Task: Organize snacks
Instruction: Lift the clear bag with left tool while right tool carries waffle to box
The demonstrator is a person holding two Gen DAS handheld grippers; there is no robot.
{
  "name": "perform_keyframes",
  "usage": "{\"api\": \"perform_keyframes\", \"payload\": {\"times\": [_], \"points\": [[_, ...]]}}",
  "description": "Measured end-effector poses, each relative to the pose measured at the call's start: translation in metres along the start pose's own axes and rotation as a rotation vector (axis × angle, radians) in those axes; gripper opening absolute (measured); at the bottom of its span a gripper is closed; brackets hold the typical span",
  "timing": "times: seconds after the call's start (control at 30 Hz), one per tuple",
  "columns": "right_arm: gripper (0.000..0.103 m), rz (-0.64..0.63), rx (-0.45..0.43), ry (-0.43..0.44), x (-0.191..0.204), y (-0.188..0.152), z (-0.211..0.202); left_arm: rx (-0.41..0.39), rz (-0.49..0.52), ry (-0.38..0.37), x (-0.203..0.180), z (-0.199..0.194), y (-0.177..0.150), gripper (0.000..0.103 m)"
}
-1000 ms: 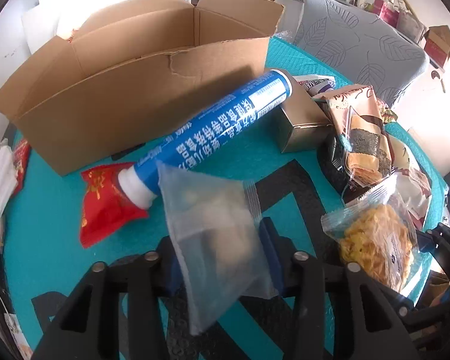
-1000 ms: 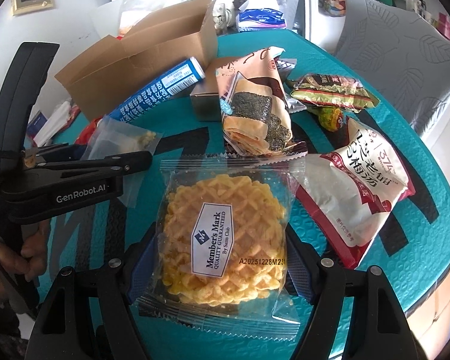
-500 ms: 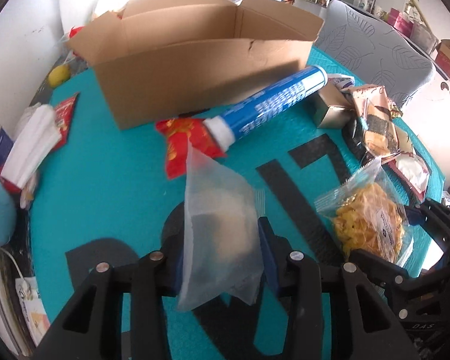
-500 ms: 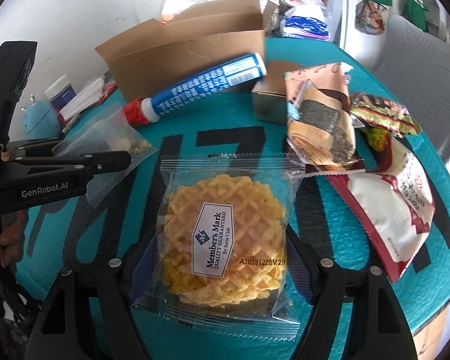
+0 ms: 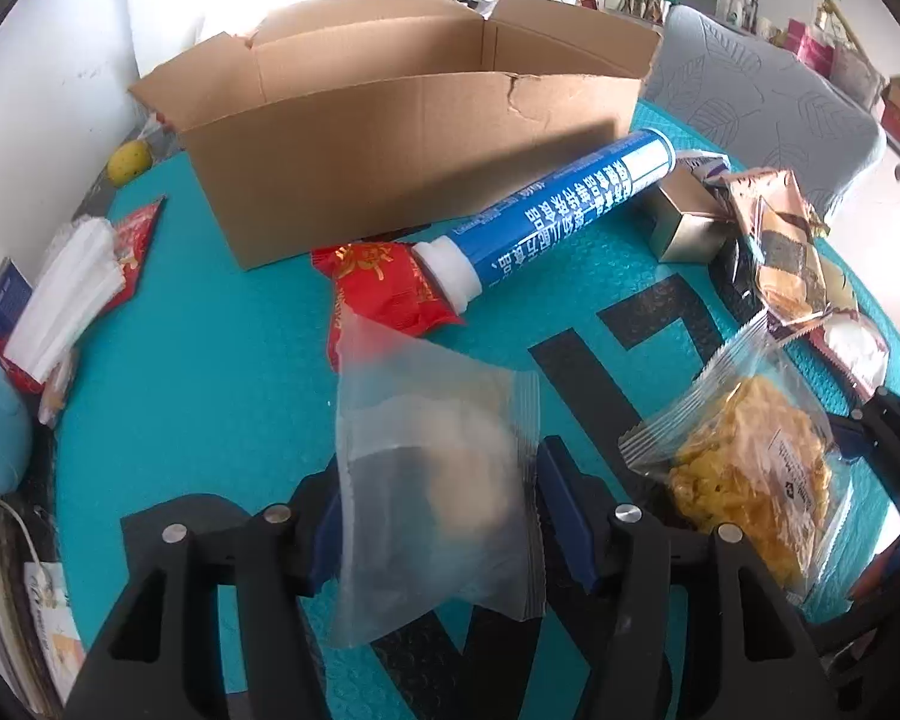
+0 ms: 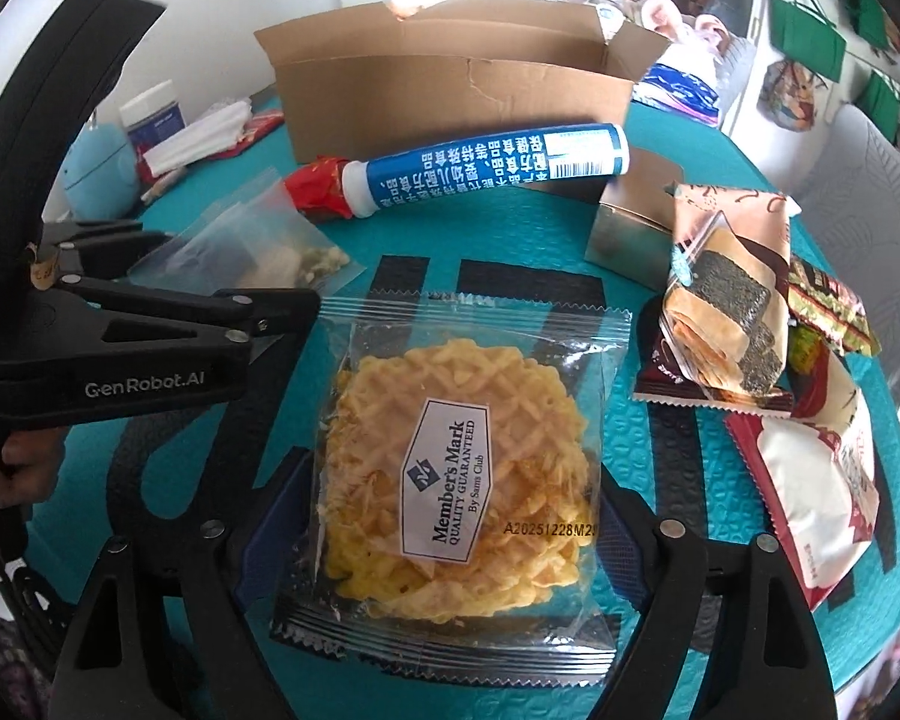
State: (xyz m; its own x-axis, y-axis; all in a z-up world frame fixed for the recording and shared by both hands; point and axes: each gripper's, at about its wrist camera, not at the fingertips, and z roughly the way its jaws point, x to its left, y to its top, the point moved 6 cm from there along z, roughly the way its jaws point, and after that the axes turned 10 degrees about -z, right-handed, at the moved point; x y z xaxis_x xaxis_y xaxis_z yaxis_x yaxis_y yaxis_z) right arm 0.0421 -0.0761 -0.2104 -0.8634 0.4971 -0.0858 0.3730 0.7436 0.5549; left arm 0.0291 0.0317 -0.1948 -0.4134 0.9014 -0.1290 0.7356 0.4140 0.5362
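i am holding two snacks at this moment and none of them is in the box yet, so i am judging the task as only beginning.

nearest to me, the right gripper (image 6: 444, 516) is carrying the clear square packet with the yellow waffle cookie (image 6: 459, 468). its jaws are opening, but the packet is between the blue pads and they seem to be touching its sides; i cannot tell how firmly. beside it, the left gripper (image 5: 438, 516) is carrying the cloudy zip bag with pale snack pieces (image 5: 435, 480); its jaws are opening too, with the bag between them and not hanging free yet.

a little farther, many things are lying loose on the teal bubble-textured mat (image 5: 210, 372): the red crinkled foil packet (image 5: 384, 291), the long blue tube with the white cap (image 5: 555, 216) leaning across it, the small gold carton (image 6: 627, 228), the seaweed roll packet with brown wrapper (image 6: 729, 294), and the white and red pouch (image 6: 822, 492) at the right edge.

farthest, the open brown cardboard box (image 5: 402, 144) is standing with its flaps up. i am not seeing into its bottom, so i cannot say whether something is already inside. i think both held packets are needing to travel over the blue tube to reach it, and then the loose ones are remaining.
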Motion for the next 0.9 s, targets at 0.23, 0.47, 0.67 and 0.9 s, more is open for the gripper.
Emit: {"api": "perform_keyframes", "payload": {"times": [0.23,0.47,0.67,0.9], "points": [[0.077,0.014,-0.032,-0.004,-0.010,-0.003,-0.004,-0.032,-0.010,0.014,0.010,-0.003,0.000,0.036],[0.074,-0.006,-0.056,0.046,-0.014,0.002,-0.010,-0.051,-0.036,0.019,0.018,-0.018,-0.007,0.035],[0.074,-0.019,-0.090,0.092,-0.015,0.017,-0.017,-0.092,-0.082,0.017,0.032,-0.045,0.003,0.035],[0.074,-0.058,-0.163,0.083,-0.019,0.045,-0.033,-0.171,-0.043,-0.010,0.027,-0.075,0.033,0.035]]}}
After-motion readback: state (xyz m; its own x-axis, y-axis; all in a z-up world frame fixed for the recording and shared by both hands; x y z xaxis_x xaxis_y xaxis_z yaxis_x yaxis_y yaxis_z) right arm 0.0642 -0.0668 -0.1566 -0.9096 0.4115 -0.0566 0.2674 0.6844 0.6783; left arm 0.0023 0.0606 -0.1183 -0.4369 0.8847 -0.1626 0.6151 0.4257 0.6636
